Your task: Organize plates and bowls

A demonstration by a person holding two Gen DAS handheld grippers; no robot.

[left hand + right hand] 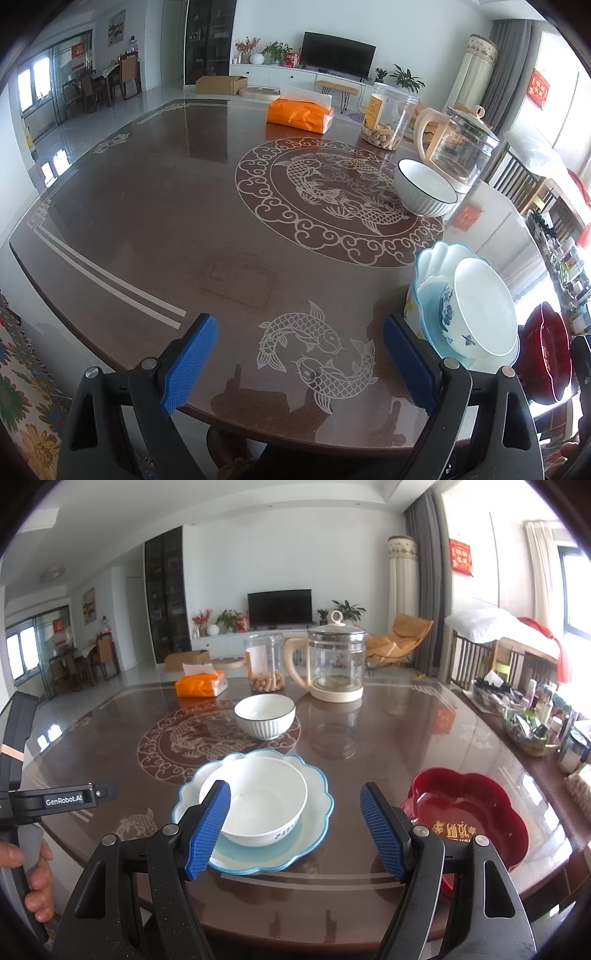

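Observation:
A white bowl with blue flowers (258, 801) (480, 310) sits in a scalloped pale-blue plate (317, 805) (430, 258) near the table's front edge. A ribbed white bowl with a dark rim (265, 716) (424, 190) stands further back on the table. A red flower-shaped dish (469, 812) (545, 354) lies at the right front. My right gripper (295, 827) is open and empty just in front of the plate and bowl. My left gripper (299, 365) is open and empty over the table's front edge, left of the plate.
A glass kettle (336, 664) (461, 147), a clear jar of peanuts (265, 664) (388, 114) and an orange tissue pack (201, 683) (301, 114) stand at the back of the brown table (369, 768). A cluttered side shelf (532, 716) is at the right.

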